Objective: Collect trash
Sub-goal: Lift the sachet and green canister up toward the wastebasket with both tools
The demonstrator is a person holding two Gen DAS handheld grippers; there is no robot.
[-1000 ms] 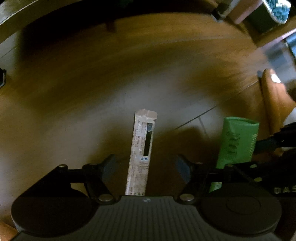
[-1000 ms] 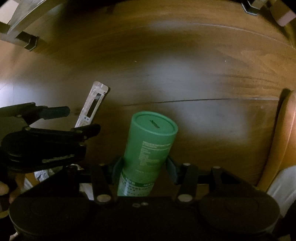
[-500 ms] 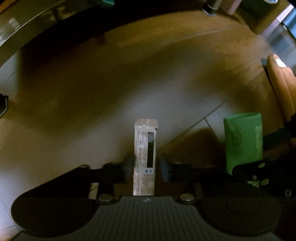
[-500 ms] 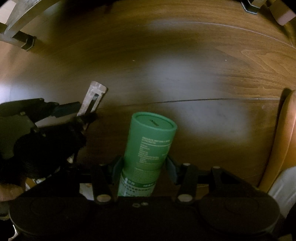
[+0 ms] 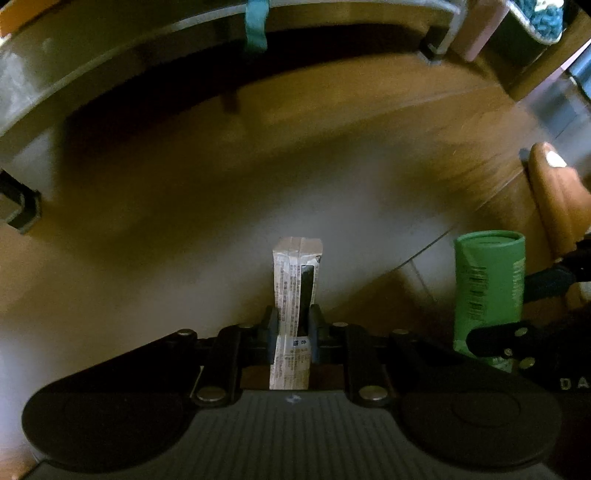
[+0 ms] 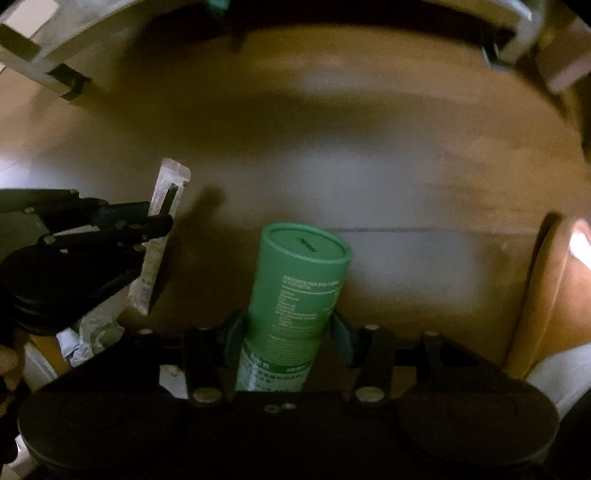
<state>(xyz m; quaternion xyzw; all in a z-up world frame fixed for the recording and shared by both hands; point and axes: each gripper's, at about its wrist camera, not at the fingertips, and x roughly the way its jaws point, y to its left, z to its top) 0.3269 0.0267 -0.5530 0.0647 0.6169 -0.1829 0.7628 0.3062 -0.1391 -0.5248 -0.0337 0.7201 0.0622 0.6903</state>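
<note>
A long, narrow pale wrapper [image 5: 295,280] with a dark window and small print stands between the pads of my left gripper [image 5: 293,321]. The jaws are closing and press on both sides of it. In the right wrist view the same wrapper [image 6: 162,236] hangs above the wooden floor, pinched in the left gripper [image 6: 162,218]. My right gripper [image 6: 288,328] is shut on a green cardboard tube [image 6: 295,295] with white print, capped end pointing away. That tube [image 5: 489,284] also shows at the right of the left wrist view.
The wooden floor [image 5: 221,206] lies below both grippers. A grey furniture frame [image 5: 110,62] with a teal strap [image 5: 255,26] curves across the top. An orange-brown shoe [image 6: 546,288] sits at the right. Crumpled white paper [image 6: 92,332] lies at lower left.
The left jaws went from wide apart around the wrapper to pressing on it, and the wrapper has come up off the floor. The right gripper still holds the green tube.
</note>
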